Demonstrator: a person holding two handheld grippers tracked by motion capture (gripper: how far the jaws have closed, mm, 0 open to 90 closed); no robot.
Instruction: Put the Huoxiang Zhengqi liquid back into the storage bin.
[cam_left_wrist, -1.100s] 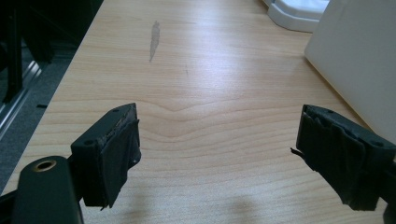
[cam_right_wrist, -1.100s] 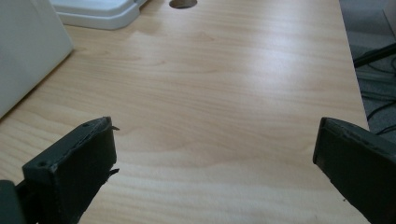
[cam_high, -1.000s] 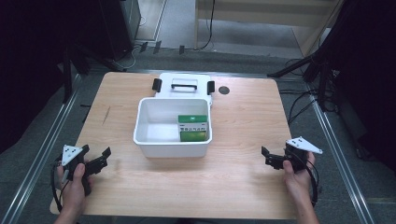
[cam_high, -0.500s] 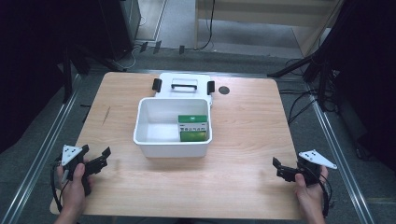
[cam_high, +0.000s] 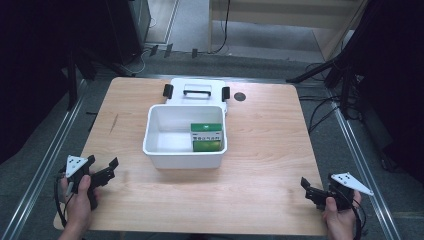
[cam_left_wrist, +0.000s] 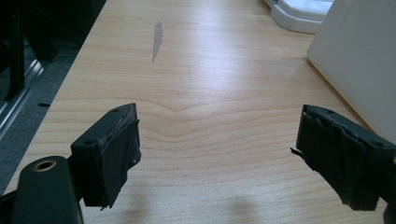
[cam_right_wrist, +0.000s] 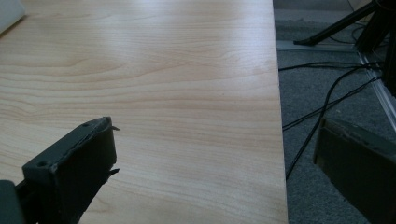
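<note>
Right gripper withdrawn to table's near-right corner, jaws wide, empty | left gripper wide, empty, white bin ahead-right of jaws | high view reveals green box inside bin.

White bin; green box, label seemingly white; black tongs.

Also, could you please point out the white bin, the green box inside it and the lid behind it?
white bin (cam_high: 183, 159): high view, on its near outer wall.
green box (cam_high: 206, 139): high view, on its top face.
lid (cam_high: 196, 90): high view, on its handle.
</note>
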